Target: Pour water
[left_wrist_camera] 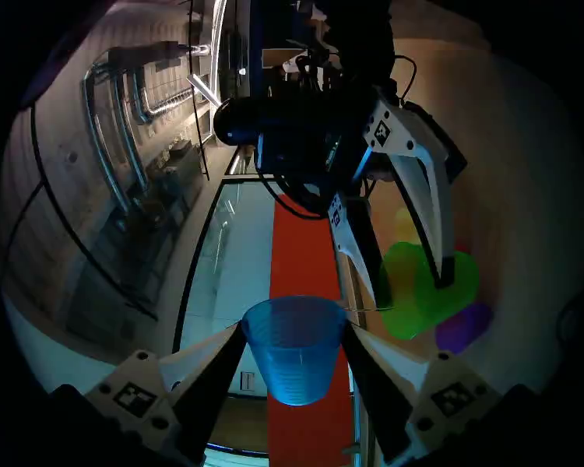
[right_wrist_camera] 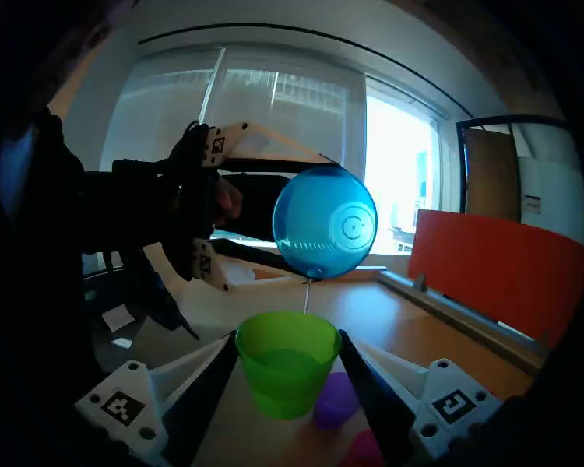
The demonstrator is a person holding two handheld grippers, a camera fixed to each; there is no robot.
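Observation:
My left gripper [left_wrist_camera: 293,331] is shut on a translucent blue cup [left_wrist_camera: 292,350]. In the right gripper view this blue cup [right_wrist_camera: 325,222] lies tipped on its side, bottom toward the camera, held by the left gripper [right_wrist_camera: 304,218] and a dark-sleeved hand. A thin stream of water [right_wrist_camera: 306,300] falls from its rim into the green cup [right_wrist_camera: 288,366] below. My right gripper [right_wrist_camera: 288,342] is shut on that green cup, which stands upright with some water in it. The left gripper view also shows the right gripper [left_wrist_camera: 415,289] around the green cup [left_wrist_camera: 409,280].
A purple cup [right_wrist_camera: 335,398] and a pink object [right_wrist_camera: 362,451] sit on the wooden table [right_wrist_camera: 416,327] just behind the green cup. A red panel [right_wrist_camera: 502,265] runs along the table's right side. Large windows lie beyond. Paper scraps [right_wrist_camera: 119,317] lie at left.

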